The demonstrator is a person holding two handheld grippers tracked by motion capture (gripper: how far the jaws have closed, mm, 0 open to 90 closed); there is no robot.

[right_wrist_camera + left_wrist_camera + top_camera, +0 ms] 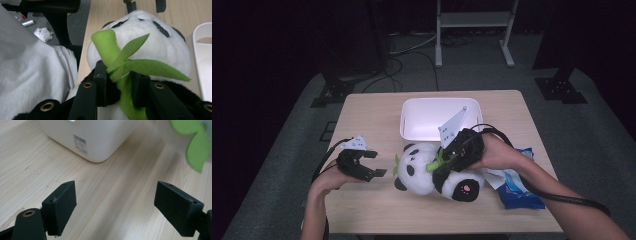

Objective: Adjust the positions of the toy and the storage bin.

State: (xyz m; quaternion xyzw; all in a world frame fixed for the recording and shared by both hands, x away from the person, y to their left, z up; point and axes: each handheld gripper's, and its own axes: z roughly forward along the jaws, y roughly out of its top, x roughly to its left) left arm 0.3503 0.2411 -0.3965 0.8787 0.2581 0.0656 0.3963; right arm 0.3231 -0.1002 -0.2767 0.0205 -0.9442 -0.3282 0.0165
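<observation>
Panda plush [432, 170]: high view has it lying on the wooden table [362, 200], just in front of the white tub [412, 130]. Right gripper [443, 162] is clamped at its chest, on the green bamboo stalk [434, 164]. Left gripper [374, 164] is just beside the head, jaws wide, nothing in them. Blue snack bag [519, 192] lies at the person's right, next to the plush.

Left gripper view: the black pads stand wide apart over bare pale wood grain. The tub's smooth rounded plastic corner carries a barcode label [80, 143]. A felt leaf [198, 151] is at the upper right.

Right gripper view: jaws narrow, pinching the felt stalk [125, 95] and the fur behind it. Flat bright-green leaves [140, 65] fan over the soft, round white head [162, 45].

Judgement: the grasp is made and lifting is in hand. Next move calls for carrying it over the tub rim; soft stuffing may sag or slip.
</observation>
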